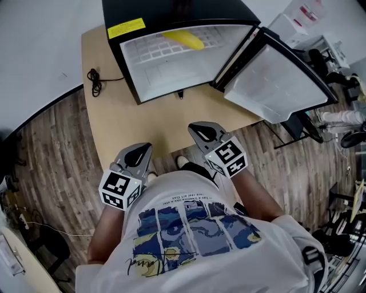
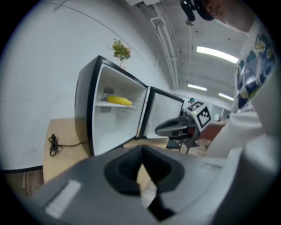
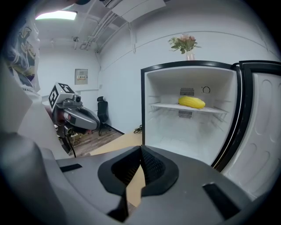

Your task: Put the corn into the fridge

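Both left gripper and right gripper appear fully closed, holding nothing.

Corn yellow. Fridge black outside, white inside; yellow label far left. Table pale tan. Left gripper, right gripper: grey, with black-and-white square markers.

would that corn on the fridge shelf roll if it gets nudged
Probably yes: the corn looks rounded and tapered, so a push would likely roll it in a curve. The shelf appears to be a grid rack in the head view, so its bars may check the roll somewhat. The corn seems stiff, lying straight without sagging.
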Demonstrator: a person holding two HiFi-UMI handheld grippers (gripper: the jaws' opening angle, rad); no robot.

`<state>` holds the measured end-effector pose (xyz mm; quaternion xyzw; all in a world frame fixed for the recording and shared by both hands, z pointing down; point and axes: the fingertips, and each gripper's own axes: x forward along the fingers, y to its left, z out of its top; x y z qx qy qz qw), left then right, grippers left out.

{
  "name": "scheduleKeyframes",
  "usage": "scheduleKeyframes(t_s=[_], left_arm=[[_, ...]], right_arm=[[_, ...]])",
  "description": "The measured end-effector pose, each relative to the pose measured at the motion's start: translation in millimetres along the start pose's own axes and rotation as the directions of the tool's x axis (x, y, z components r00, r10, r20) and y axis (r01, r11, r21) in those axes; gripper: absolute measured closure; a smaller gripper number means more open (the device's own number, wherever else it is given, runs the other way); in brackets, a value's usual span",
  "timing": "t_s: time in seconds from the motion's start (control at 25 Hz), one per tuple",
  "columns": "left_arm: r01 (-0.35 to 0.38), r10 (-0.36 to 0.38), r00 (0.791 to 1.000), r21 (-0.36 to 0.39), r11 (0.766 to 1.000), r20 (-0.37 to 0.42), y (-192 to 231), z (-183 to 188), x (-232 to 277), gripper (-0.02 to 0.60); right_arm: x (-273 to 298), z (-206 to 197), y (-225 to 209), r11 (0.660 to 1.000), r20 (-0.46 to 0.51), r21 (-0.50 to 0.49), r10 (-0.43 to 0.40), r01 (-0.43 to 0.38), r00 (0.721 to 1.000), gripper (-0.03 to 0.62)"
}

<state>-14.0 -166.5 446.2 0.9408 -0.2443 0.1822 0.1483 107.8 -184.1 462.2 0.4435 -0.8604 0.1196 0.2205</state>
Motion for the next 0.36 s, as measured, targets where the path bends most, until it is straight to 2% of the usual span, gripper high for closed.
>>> scheduleKeyframes(t_s=[0.36], left_arm=[[-0.031, 0.031, 1.0, -0.001, 1.0, -0.004, -7.9, 15.2, 45.1, 0.572]], right_arm=[[-4.4, -1.0, -53.7, 1.0, 0.016, -0.016, 0.021, -0.021, 1.0, 0.583]])
